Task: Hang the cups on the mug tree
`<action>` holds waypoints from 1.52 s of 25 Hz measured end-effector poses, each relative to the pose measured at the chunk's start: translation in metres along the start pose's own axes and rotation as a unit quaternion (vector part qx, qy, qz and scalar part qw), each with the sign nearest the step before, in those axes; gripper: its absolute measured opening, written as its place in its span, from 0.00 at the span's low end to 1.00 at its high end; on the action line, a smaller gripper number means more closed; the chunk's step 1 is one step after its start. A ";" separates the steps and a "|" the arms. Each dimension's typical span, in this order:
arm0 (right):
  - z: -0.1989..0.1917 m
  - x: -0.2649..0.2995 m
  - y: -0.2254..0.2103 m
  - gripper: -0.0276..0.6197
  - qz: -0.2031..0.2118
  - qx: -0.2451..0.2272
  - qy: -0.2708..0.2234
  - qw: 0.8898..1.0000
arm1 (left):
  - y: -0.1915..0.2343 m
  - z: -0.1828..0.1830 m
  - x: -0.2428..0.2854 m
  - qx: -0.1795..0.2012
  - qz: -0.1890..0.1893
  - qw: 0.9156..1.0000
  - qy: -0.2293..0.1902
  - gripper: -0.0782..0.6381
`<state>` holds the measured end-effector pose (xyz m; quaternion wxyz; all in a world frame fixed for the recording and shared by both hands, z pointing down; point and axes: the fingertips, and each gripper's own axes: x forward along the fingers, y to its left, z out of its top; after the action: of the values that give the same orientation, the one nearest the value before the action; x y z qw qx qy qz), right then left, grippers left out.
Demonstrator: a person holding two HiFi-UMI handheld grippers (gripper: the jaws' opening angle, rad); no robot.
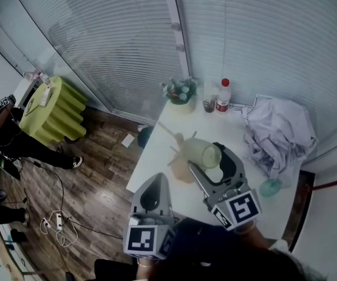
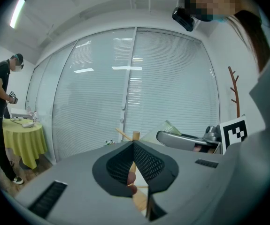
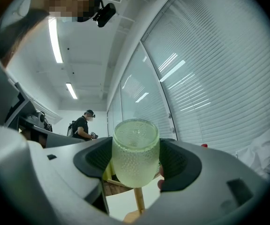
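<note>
Over the white table (image 1: 227,124), the right gripper (image 1: 210,160) is clamped on a pale green cup (image 3: 135,153) at 3 o'clock of the wooden mug tree (image 1: 180,170), the left gripper (image 1: 152,196) pressed together empty, so apparently 0 cups hang yet.

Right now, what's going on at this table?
A person works two handheld grippers over the white table. The right gripper is shut on a pale green textured cup, holding it close to the wooden mug tree, not yet hung. The left gripper is shut and empty, held nearer the person. What looks like a teal cup sits on the table by the crumpled cloth.
</note>
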<state>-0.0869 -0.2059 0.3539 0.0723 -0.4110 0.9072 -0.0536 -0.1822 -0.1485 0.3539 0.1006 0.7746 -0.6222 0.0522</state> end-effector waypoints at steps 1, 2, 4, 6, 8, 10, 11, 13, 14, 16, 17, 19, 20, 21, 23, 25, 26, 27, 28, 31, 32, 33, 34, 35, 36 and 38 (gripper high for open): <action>-0.001 0.000 0.000 0.54 0.000 0.001 0.001 1.000 | 0.000 0.000 0.000 0.000 0.000 1.000 0.000 0.11; -0.002 -0.001 0.000 0.54 0.000 0.002 0.003 1.000 | 0.000 0.000 0.000 0.000 0.001 1.000 -0.001 0.11; -0.004 -0.001 -0.001 0.53 0.000 0.005 0.005 1.000 | 0.001 0.000 0.001 0.000 0.003 1.000 -0.003 0.11; -0.006 -0.001 -0.001 0.53 0.001 0.008 0.007 1.000 | 0.002 -0.001 0.001 0.004 0.005 1.000 -0.003 0.11; -0.007 -0.002 -0.001 0.53 0.001 0.010 0.008 1.000 | 0.003 -0.004 0.000 0.008 0.006 1.000 0.000 0.11; -0.009 -0.003 -0.002 0.53 0.001 0.013 0.010 1.000 | 0.001 -0.004 0.000 0.004 0.003 1.000 0.001 0.11; -0.011 -0.003 -0.002 0.53 0.001 0.015 0.011 1.000 | 0.000 -0.003 0.001 0.002 0.001 1.000 0.003 0.11; -0.014 -0.002 -0.003 0.53 0.001 0.017 0.014 1.000 | 0.000 -0.003 0.002 0.003 -0.002 1.000 0.004 0.11; -0.015 -0.002 -0.003 0.53 0.001 0.018 0.016 1.000 | 0.000 -0.003 0.002 0.004 -0.003 1.000 0.003 0.11; -0.017 -0.003 -0.003 0.53 0.001 0.020 0.018 1.000 | -0.002 -0.002 0.003 0.005 -0.007 1.000 0.004 0.11; -0.017 -0.004 -0.002 0.53 0.001 0.020 0.020 1.000 | -0.003 -0.001 0.003 0.004 -0.009 1.000 0.003 0.11; -0.019 -0.004 -0.003 0.53 0.002 0.022 0.022 1.000 | -0.004 0.000 0.004 0.003 -0.012 1.000 0.002 0.11; -0.020 -0.004 -0.003 0.53 0.002 0.023 0.023 0.999 | -0.005 0.000 0.004 0.004 -0.014 1.000 0.001 0.11; -0.021 -0.004 -0.003 0.53 0.003 0.023 0.024 0.999 | -0.006 0.000 0.005 0.005 -0.015 1.000 0.001 0.11; -0.022 -0.003 -0.003 0.53 0.004 0.025 0.026 0.999 | -0.007 0.000 0.005 0.003 -0.017 1.000 0.003 0.11; -0.021 -0.003 -0.003 0.53 0.005 0.027 0.026 0.999 | -0.008 0.001 0.006 0.001 -0.018 1.000 0.002 0.11; -0.022 -0.003 -0.002 0.53 0.006 0.027 0.027 0.999 | -0.009 0.002 0.007 0.000 -0.020 1.000 0.001 0.11; -0.022 -0.003 -0.002 0.53 0.005 0.027 0.027 0.999 | -0.009 0.002 0.007 0.000 -0.021 1.000 0.001 0.11; -0.023 -0.003 -0.002 0.53 0.005 0.027 0.027 0.999 | -0.009 0.001 0.007 0.000 -0.022 1.000 0.001 0.11; -0.025 -0.003 -0.002 0.53 0.003 0.027 0.028 0.999 | -0.008 0.000 0.008 0.000 -0.023 1.000 0.001 0.11; -0.026 -0.003 -0.003 0.53 0.003 0.028 0.028 0.999 | -0.008 -0.001 0.008 -0.001 -0.024 1.000 0.001 0.11; -0.026 -0.003 -0.003 0.53 0.003 0.028 0.028 0.999 | -0.008 -0.001 0.008 0.000 -0.024 1.000 0.002 0.11; -0.026 -0.003 -0.003 0.53 0.002 0.029 0.028 0.999 | -0.008 -0.001 0.009 0.001 -0.025 1.000 0.002 0.11; -0.027 -0.003 -0.003 0.53 0.002 0.030 0.029 0.999 | -0.008 -0.001 0.009 0.002 -0.026 1.000 0.001 0.11; -0.027 -0.003 -0.003 0.53 0.002 0.030 0.030 0.999 | -0.008 -0.001 0.009 0.002 -0.027 1.000 0.001 0.11; -0.029 -0.004 -0.003 0.53 0.000 0.031 0.031 0.999 | -0.009 -0.002 0.009 0.001 -0.029 1.000 0.001 0.11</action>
<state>-0.0871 -0.2038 0.3837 0.0571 -0.4065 0.9070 -0.0938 -0.1713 -0.1550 0.3564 0.1014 0.7923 -0.5994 0.0509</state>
